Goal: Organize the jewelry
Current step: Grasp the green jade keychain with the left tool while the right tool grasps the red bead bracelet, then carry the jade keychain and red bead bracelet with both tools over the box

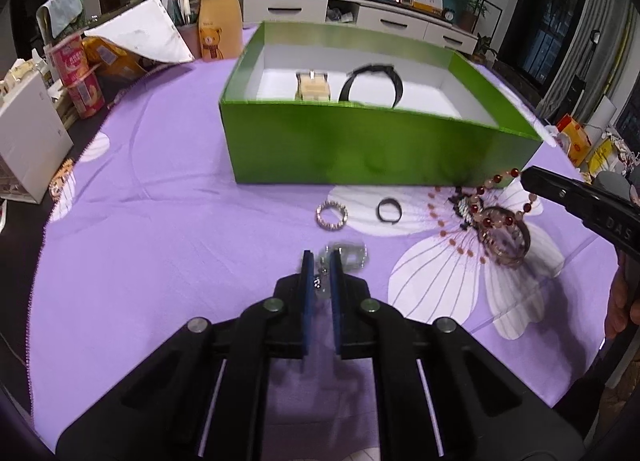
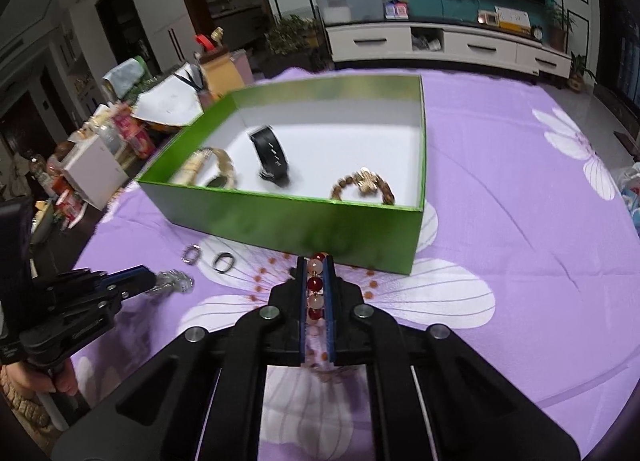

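**Red-and-pink beads pinched, silver piece pinched**

Both grippers tilt down over the purple cloth [image 2: 520,221]. The right gripper [image 2: 316,261] is clamped on a bead bracelet [image 2: 315,284], with the green box [image 2: 288,221] just ahead. The left gripper [image 1: 321,257] is closed on a silver chain [image 1: 348,255]; two rings [image 1: 331,214] lie beyond its tips.

The left gripper [image 1: 323,261] pinches a silver chain bracelet [image 1: 346,255] before the green box [image 1: 360,149].
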The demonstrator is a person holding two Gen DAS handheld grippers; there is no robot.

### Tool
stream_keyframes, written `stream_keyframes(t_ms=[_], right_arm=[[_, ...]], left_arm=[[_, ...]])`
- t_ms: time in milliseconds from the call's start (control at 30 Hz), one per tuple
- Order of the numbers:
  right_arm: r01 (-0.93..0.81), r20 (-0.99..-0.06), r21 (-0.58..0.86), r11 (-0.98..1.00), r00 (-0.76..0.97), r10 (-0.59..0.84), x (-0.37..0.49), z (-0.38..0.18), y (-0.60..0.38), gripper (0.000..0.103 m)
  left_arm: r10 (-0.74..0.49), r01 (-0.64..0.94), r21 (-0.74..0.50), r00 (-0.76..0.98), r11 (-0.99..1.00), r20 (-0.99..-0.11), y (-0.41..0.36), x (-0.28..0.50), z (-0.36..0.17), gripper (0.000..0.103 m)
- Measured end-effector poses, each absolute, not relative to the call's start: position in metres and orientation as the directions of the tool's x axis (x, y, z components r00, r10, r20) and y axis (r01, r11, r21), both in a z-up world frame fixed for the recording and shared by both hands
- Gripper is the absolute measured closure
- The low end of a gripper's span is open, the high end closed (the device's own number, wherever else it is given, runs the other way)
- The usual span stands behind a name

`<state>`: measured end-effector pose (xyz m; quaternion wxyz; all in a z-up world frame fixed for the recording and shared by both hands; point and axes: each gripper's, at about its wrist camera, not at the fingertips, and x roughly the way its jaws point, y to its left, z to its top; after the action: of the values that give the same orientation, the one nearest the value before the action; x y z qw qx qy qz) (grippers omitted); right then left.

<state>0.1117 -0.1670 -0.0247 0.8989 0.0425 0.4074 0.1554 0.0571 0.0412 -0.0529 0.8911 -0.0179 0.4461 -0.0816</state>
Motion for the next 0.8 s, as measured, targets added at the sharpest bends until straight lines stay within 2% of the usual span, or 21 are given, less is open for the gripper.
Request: stream_keyframes(t_ms=[233,500,533,567,633,800], right_arm=[[-0.259,-0.676,0.227,0.939,0.652,0.343,0.097,-0.002,-0.172,0.096],[-0.254,-0.647,0.261,0.931,0.670,0.364,0.088,0.011,-0.179,0.096],[-0.254,-0.648,0.263,0.931,0.668,0.365,0.087,0.011,-0.179,0.096],[-0.252,-0.650,0.265,0.931,0.667,0.365,0.087,0.010,-0.180,0.096],[-0.249,-0.652,0.267,0.931,0.664,0.365,0.087,0.009,-0.180,0.096],[-0.247,-0.656,0.275,0.929,0.658,0.369,0.088,0.006,-0.180,0.096]], left_arm=[[-0.180,0.118,-0.137,0.581,0.984,-0.794,0.046,0.057,-0.050,0.097],[-0.169,0.138,-0.110,0.555,0.984,-0.814,0.045,0.050,-0.063,0.097],[-0.167,0.139,-0.107,0.552,0.984,-0.817,0.045,0.050,-0.065,0.092],[-0.172,0.143,-0.111,0.546,0.983,-0.820,0.045,0.050,-0.067,0.082],[-0.175,0.152,-0.109,0.547,0.982,-0.819,0.043,0.051,-0.068,0.072],[-0.169,0.190,-0.074,0.554,0.979,-0.816,0.034,0.057,-0.069,0.065]])
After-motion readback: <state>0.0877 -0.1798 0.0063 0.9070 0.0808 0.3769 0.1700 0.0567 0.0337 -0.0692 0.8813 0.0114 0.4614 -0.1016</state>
